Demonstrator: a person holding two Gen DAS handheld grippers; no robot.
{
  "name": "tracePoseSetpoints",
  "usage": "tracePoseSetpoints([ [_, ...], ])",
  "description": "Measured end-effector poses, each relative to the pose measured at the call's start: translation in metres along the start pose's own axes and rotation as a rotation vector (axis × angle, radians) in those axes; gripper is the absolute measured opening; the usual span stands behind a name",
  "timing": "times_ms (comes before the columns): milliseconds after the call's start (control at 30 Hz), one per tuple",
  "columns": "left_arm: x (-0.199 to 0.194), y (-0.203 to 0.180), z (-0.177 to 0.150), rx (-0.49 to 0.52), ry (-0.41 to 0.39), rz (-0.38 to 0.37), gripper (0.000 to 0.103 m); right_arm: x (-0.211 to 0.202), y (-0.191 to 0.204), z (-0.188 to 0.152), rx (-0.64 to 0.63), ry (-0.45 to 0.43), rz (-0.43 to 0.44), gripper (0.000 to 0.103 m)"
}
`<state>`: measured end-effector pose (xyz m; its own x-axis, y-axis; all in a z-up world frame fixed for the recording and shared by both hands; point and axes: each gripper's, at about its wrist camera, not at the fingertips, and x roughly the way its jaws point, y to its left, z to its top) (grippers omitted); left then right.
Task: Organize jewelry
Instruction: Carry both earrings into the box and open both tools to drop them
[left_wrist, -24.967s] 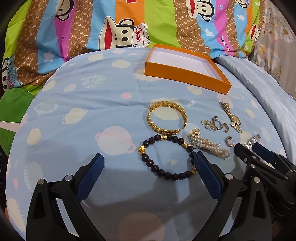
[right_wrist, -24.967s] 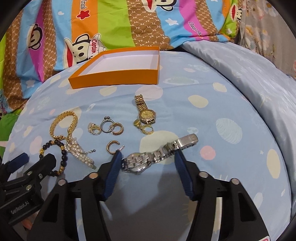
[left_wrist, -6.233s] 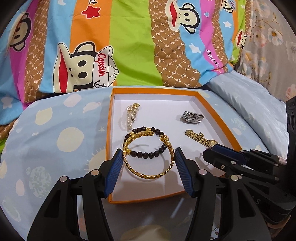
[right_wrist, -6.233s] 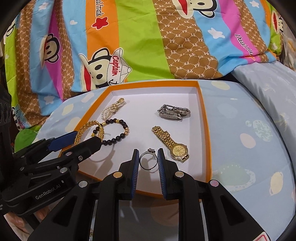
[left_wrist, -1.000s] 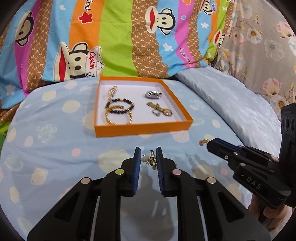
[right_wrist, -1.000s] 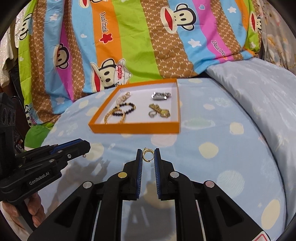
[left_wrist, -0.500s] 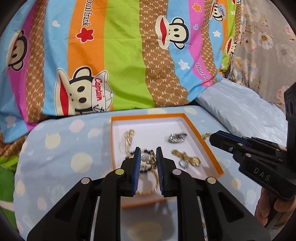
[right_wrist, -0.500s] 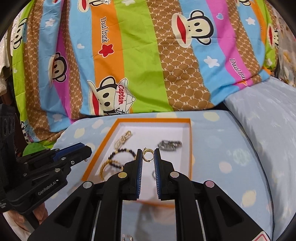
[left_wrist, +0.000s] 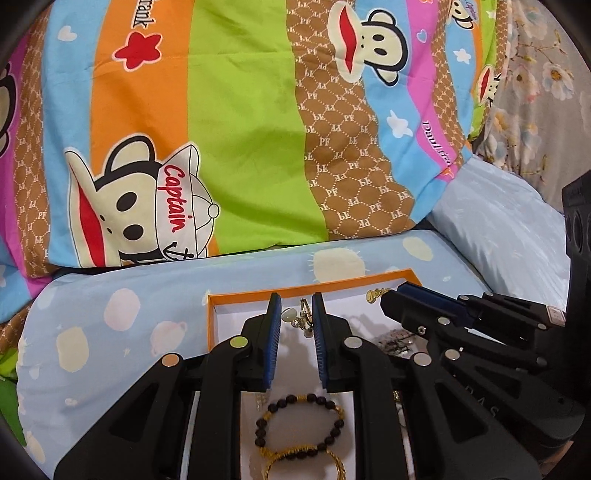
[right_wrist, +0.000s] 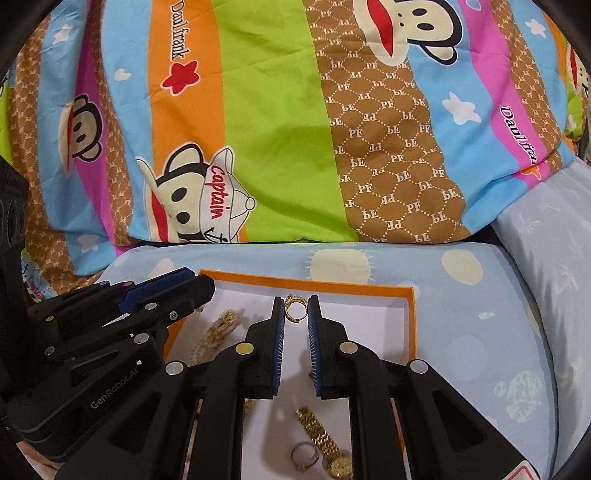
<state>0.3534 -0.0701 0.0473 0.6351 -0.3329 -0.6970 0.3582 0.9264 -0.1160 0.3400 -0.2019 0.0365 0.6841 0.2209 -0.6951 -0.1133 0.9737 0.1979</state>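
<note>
My left gripper (left_wrist: 295, 306) is shut on a small earring (left_wrist: 303, 317) with a white stone, held over the far part of the orange box (left_wrist: 221, 299). My right gripper (right_wrist: 295, 306) is shut on a gold hoop earring (right_wrist: 295, 310), also over the box (right_wrist: 406, 295). In the box lie a dark bead bracelet (left_wrist: 299, 417), a gold bangle (left_wrist: 306, 461), a gold watch (right_wrist: 325, 443), a silver ring (right_wrist: 304, 456) and a pearl bracelet (right_wrist: 218, 332). The right gripper shows in the left wrist view (left_wrist: 399, 295); the left one shows in the right wrist view (right_wrist: 199, 286).
The box sits on a light blue planet-print sheet (right_wrist: 480, 332). A striped monkey-print duvet (right_wrist: 277, 129) rises right behind the box. A blue pillow (left_wrist: 498, 229) lies at the right.
Both grippers have moved forward and lower over the box with their earrings still held. The box now sits directly under the fingers.
</note>
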Motion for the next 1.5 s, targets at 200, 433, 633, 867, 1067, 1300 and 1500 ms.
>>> tracePoseSetpoints([
  [200,0.020,0.005,-0.002,-0.011,0.026,0.008,0.016,0.016,-0.005,0.001,0.009,0.019,0.002,0.012],
  [433,0.032,0.008,-0.006,-0.017,0.049,0.016,0.016,0.026,-0.006,-0.004,0.003,0.027,-0.007,0.012],
  [633,0.035,0.010,-0.007,-0.020,0.058,0.026,0.016,0.028,0.001,-0.006,-0.033,0.029,-0.030,0.012],
  [867,0.042,0.014,-0.007,-0.036,0.086,0.029,0.017,0.031,0.003,-0.007,-0.045,0.035,-0.050,0.012],
  [1067,0.042,0.013,-0.008,-0.032,0.087,0.029,0.018,0.033,0.004,-0.008,-0.051,0.046,-0.051,0.012],
  [1300,0.040,0.014,-0.007,-0.041,0.075,0.036,0.036,0.031,0.002,-0.007,-0.036,0.036,-0.049,0.013],
  [1500,0.039,0.019,-0.007,-0.069,0.072,0.031,0.037,0.026,-0.003,-0.006,-0.016,0.012,-0.045,0.013],
])
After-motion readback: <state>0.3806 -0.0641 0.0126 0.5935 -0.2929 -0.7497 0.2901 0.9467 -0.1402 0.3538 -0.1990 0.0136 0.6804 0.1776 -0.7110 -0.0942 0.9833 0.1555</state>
